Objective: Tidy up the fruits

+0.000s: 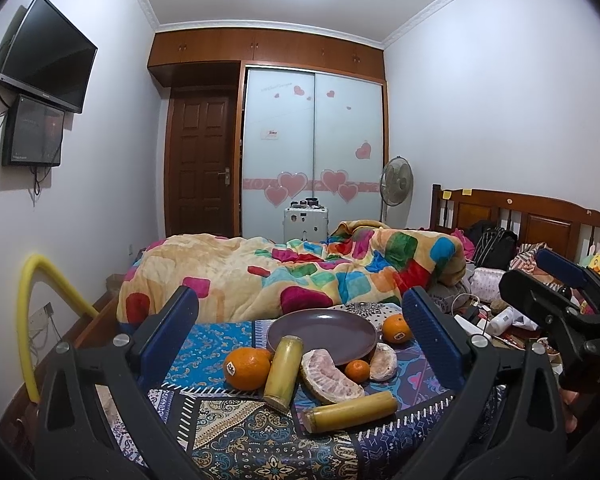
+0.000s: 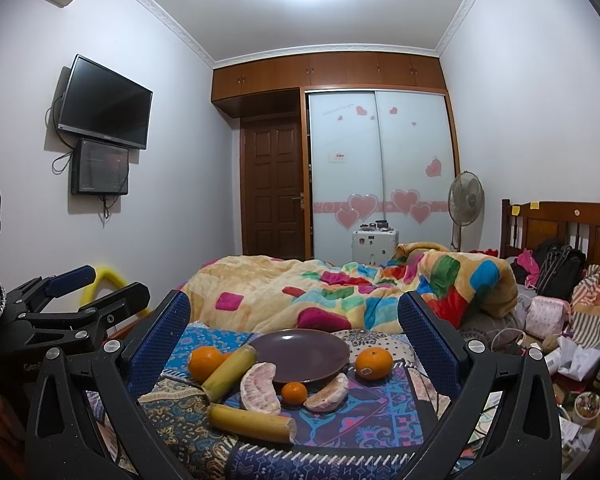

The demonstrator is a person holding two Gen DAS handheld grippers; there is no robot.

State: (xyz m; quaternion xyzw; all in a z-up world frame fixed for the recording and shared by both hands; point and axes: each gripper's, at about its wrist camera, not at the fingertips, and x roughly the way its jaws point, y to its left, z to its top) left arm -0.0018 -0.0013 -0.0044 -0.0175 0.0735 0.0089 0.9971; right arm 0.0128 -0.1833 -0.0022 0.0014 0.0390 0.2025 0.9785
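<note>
An empty purple plate (image 1: 324, 334) (image 2: 300, 354) sits on a patterned cloth. Around its near rim lie two large oranges (image 1: 247, 369) (image 2: 374, 363), a small tangerine (image 1: 357, 371) (image 2: 294, 394), two peeled pomelo wedges (image 1: 327, 378) (image 2: 259, 388) and two yellow sugarcane pieces (image 1: 350, 411) (image 2: 251, 423). My left gripper (image 1: 300, 320) is open, its blue-padded fingers wide on either side of the fruit, above and short of it. My right gripper (image 2: 294, 322) is open too, framing the same group from slightly further right. Neither holds anything.
Behind the plate a colourful quilt (image 1: 284, 268) is heaped on the bed. Bags, cables and clutter (image 2: 556, 320) crowd the right side by the wooden headboard (image 1: 516, 216). A yellow tube (image 1: 32, 320) arcs at the left wall. The other gripper shows at each view's edge.
</note>
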